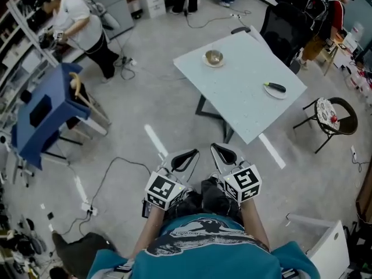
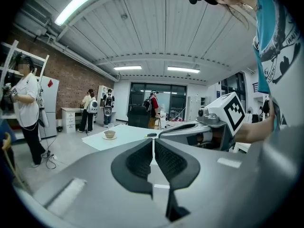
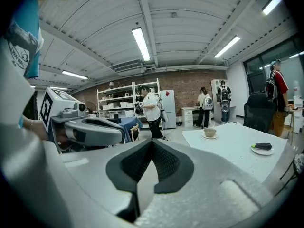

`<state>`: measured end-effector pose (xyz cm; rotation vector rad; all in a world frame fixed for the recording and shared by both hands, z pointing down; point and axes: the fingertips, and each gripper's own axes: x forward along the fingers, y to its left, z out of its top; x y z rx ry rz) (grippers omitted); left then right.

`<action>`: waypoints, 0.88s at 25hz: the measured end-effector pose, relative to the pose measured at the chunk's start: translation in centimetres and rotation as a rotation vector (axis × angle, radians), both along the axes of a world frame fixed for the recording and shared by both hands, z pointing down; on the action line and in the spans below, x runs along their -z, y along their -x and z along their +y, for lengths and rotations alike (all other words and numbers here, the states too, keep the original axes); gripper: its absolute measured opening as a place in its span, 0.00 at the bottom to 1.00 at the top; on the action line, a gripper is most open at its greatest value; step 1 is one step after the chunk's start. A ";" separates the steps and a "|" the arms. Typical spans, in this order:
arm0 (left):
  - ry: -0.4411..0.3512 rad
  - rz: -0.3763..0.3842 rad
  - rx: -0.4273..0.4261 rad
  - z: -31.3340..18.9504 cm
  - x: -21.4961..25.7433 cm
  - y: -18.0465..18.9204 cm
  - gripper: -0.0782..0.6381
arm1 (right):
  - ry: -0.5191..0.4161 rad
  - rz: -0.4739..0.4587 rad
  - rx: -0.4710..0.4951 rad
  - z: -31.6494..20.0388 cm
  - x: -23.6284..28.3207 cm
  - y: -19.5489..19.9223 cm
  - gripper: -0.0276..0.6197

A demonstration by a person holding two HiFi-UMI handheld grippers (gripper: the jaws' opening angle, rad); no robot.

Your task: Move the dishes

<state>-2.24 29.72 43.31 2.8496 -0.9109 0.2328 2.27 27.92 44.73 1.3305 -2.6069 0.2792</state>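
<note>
A pale table [image 1: 244, 92] stands ahead of me. A small bowl on a saucer [image 1: 214, 58] sits near its far corner. A white plate with a dark green and black object [image 1: 275, 89] lies near its right edge. Both dishes also show in the right gripper view, the bowl [image 3: 209, 133] and the plate [image 3: 262, 148]. My left gripper [image 1: 192, 153] and right gripper [image 1: 216, 148] are held side by side close to my body, well short of the table. Both are shut and hold nothing.
A folding chair [image 1: 332, 116] stands right of the table and an office chair [image 1: 285, 25] behind it. Cables [image 1: 110, 173] trail over the floor. A blue cart [image 1: 46, 112] is at the left beside a person [image 1: 81, 25] at shelves. A white box [image 1: 331, 251] is at lower right.
</note>
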 end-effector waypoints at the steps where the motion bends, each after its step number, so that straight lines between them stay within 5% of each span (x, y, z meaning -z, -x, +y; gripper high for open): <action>1: 0.001 -0.003 0.004 0.0 -0.1 0.1 0.15 | 0.002 -0.004 0.006 0.0 0.0 0.1 0.05; 22: 0.018 0.049 0.092 -8.8 0.5 -2.3 0.14 | 0.048 -0.025 0.071 -8.5 -0.4 -3.3 0.05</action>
